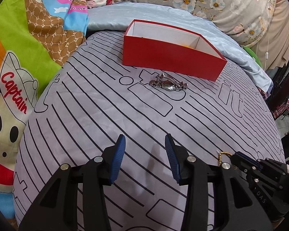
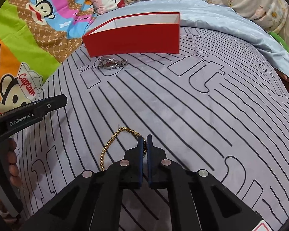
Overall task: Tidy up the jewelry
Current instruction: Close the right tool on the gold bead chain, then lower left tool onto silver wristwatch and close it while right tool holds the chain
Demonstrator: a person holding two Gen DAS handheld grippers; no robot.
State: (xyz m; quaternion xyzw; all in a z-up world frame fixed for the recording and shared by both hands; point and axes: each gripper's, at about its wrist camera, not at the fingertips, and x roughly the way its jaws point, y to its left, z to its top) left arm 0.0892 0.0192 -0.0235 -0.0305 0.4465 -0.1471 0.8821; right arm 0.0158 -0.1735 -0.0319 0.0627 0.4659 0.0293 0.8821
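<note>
Pinching a gold beaded chain between closed blue pads, low centre of the right wrist view: the right black two-finger gripper, chain looping left over the grey line-patterned bedsheet. Hovering with jaws wide apart over bare sheet, bottom centre of the left wrist view: the left black gripper. Lying mid-frame, just before the open red rectangular cardboard box: a silver metal-link watch.
</note>
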